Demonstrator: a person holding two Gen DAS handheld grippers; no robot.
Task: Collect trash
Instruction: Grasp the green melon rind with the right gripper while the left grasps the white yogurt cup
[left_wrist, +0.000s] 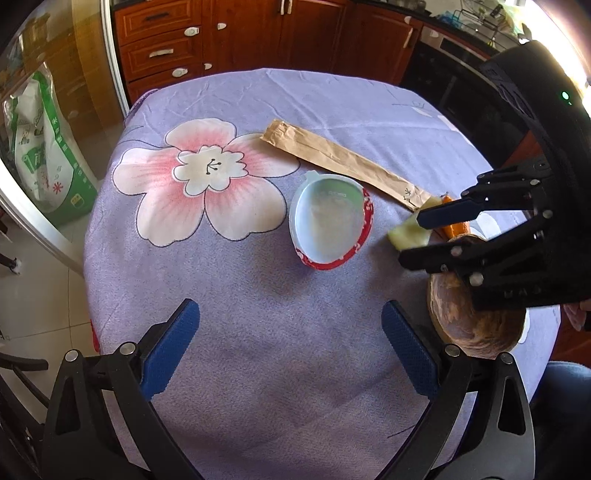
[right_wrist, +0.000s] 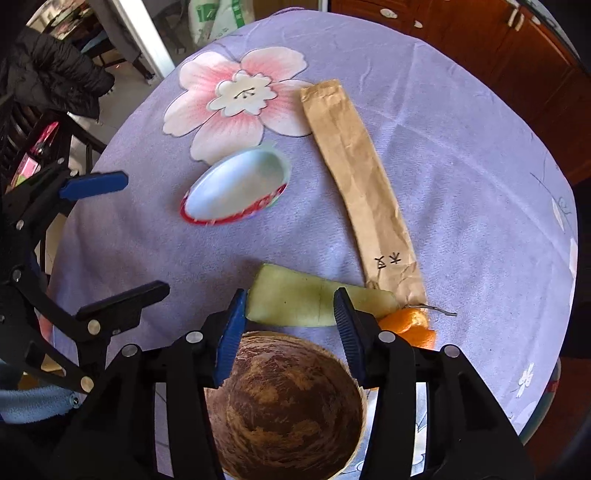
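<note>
wooden bowl (right_wrist: 284, 406) below right fingers (right_wrist: 236, 325) straddling peel (right_wrist: 295, 301).

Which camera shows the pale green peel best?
The right wrist view: the pale green peel lies nearly whole just beyond the wooden bowl. In the left wrist view, the right claw covers most of it.

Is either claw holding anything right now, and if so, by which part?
Left claw: open, nothing held. Right claw straddles the pale green peel about mid-length beside the bowl; whether its pads actually grip it cannot be told.

Black tongs (left_wrist: 290, 350), blue pads (left_wrist: 171, 350)
</note>
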